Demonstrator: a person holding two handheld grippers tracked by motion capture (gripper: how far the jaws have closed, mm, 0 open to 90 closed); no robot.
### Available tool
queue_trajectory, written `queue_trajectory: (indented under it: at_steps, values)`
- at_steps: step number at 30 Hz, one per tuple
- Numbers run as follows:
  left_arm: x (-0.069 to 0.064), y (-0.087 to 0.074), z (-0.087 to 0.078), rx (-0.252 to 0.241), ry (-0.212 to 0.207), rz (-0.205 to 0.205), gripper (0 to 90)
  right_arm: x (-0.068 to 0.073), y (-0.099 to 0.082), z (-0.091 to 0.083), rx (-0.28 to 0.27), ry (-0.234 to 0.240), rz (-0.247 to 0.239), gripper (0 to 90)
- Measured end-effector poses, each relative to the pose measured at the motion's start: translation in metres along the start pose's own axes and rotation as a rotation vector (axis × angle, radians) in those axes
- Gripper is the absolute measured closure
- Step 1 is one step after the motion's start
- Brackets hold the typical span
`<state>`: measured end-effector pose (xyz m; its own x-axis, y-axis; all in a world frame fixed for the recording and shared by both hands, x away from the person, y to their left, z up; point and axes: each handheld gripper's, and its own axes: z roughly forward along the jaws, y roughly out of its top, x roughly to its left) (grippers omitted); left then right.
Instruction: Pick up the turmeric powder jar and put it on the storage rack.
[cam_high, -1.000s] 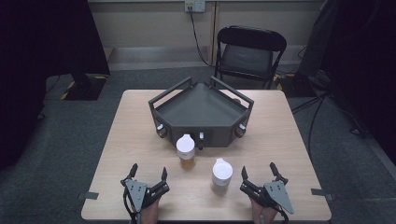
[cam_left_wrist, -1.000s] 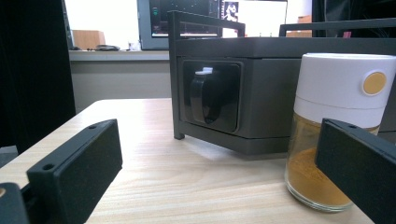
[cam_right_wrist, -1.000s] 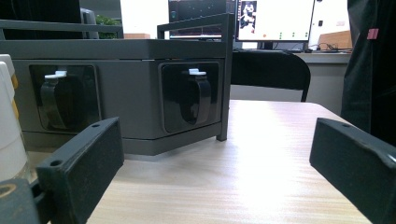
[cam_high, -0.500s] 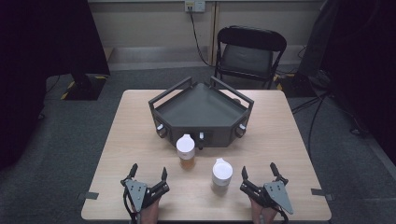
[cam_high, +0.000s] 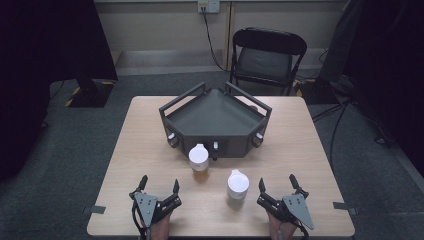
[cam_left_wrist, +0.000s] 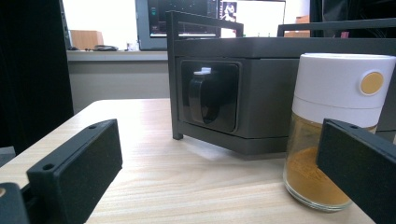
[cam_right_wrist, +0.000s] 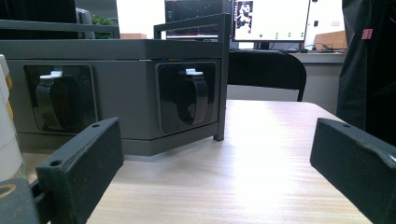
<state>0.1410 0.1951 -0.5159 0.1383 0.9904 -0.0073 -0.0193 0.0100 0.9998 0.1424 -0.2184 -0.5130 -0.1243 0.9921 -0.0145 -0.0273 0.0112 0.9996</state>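
Pale wood-grain table (cam_high: 310, 150) under everything, and right at the near edge sit both tools. Left gripper (cam_high: 159, 186) rests low on the tabletop with its black jaws spread wide and nothing between them; right gripper (cam_high: 276, 184) is the same deal, jaws parted and empty, grey three-cornered plate on top.

Just past the right gripper, a bit to its left, stands a clear jar with a white cap (cam_high: 237, 186), upright. In the right gripper view only a sliver of it shows at the left edge (cam_right_wrist: 7, 140).

A little farther out and more toward the left gripper is the clear glass spice jar with a white lid and orange-brown powder (cam_high: 199, 163), also upright. In the left gripper view it stands near the right jaw (cam_left_wrist: 336, 126), not touching it as far as I can tell, with a small orange dot on the lid.

Behind both jars sits the dark grey angular metal rack with rails and black front pockets (cam_high: 215, 120), close behind the spice jar. Beyond the table there's a black folding chair (cam_high: 267, 55).
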Motion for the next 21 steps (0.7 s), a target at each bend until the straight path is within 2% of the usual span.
queue_trajectory:
  at_steps: [10, 21]
  values:
    - [0.0036, -0.0001, -0.0009, -0.001, -0.022, -0.001, 0.0, 0.0003, 0.0001, 0.0001, 0.0, -0.002, 0.0, 1.2]
    - [0.0063, 0.0078, 0.0029, 0.019, -0.045, -0.015, 0.0, 0.0003, 0.0002, 0.0001, 0.001, -0.002, 0.0, 1.2]
